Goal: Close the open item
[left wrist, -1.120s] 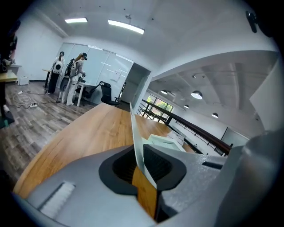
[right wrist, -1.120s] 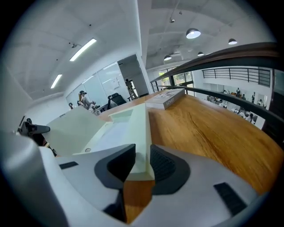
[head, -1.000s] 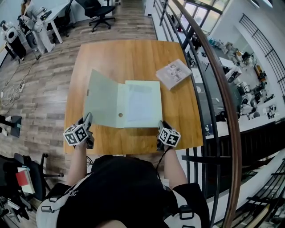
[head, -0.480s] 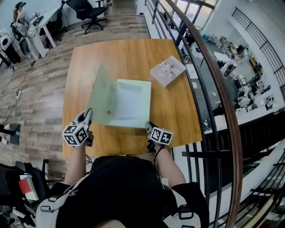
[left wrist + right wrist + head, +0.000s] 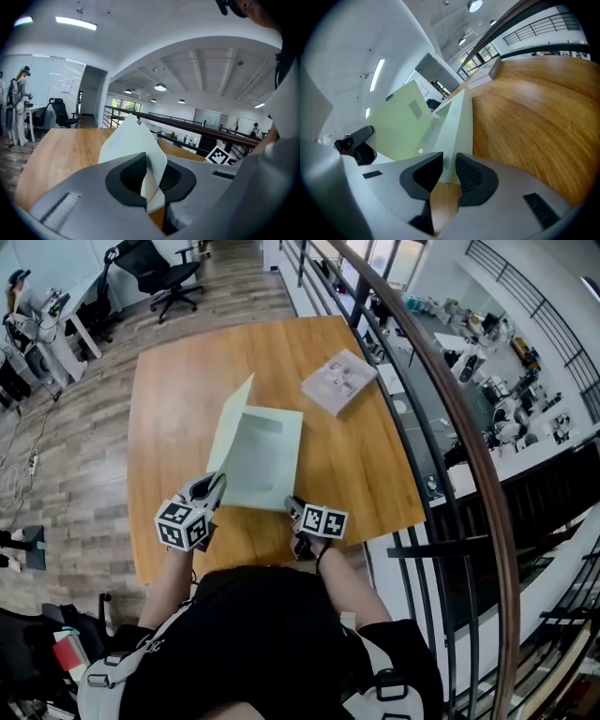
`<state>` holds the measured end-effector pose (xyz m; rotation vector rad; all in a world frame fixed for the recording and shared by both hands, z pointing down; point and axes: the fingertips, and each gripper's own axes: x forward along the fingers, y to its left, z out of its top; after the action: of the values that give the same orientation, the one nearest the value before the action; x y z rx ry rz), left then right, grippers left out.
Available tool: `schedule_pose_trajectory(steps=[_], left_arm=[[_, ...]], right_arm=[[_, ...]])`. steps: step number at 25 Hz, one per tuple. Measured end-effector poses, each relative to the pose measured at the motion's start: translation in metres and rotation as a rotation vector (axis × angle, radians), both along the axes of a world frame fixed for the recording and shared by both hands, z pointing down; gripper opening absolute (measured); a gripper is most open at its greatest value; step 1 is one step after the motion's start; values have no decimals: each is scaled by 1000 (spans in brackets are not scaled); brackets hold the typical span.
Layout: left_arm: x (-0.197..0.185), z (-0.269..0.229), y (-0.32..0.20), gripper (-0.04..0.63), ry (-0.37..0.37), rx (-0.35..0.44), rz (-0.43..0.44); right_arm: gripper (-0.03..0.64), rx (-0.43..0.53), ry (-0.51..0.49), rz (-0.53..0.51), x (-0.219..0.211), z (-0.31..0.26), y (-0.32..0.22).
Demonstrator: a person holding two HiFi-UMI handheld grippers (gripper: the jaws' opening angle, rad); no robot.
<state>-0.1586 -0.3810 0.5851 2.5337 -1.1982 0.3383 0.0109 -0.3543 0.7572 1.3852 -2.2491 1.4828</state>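
A pale green paper folder [image 5: 267, 460] lies on the wooden table [image 5: 173, 390], half open. Its left cover [image 5: 231, 423] stands up steeply over the right half. My left gripper [image 5: 214, 487] pinches the cover's lower corner; in the left gripper view the sheet [image 5: 133, 143] runs between the jaws of that gripper [image 5: 149, 180], which are opening slightly. My right gripper [image 5: 293, 510] holds the folder's near right corner, its jaws close on the edge [image 5: 457, 117] in the right gripper view [image 5: 449, 171]. The raised cover [image 5: 398, 126] shows at left there.
A small white booklet or box [image 5: 337, 381] lies at the table's far right corner. A dark railing [image 5: 441, 390] runs along the table's right side over a drop to a lower floor. Office chairs [image 5: 150, 263] and desks stand beyond on the left.
The left cover has swung up from flat on the table to nearly upright over the right half. My left gripper moved right with it, and the right gripper shifted slightly left.
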Motion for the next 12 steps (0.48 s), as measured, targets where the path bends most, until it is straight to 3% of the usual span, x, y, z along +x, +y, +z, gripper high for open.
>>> schedule_pose_trajectory(steps=[7, 12], left_arm=[[58, 31, 16, 37, -137, -48, 223], [89, 67, 21, 44, -196, -109, 358]], right_arm=[[89, 8, -27, 28, -6, -2, 3], [89, 8, -27, 64, -9, -1, 3]])
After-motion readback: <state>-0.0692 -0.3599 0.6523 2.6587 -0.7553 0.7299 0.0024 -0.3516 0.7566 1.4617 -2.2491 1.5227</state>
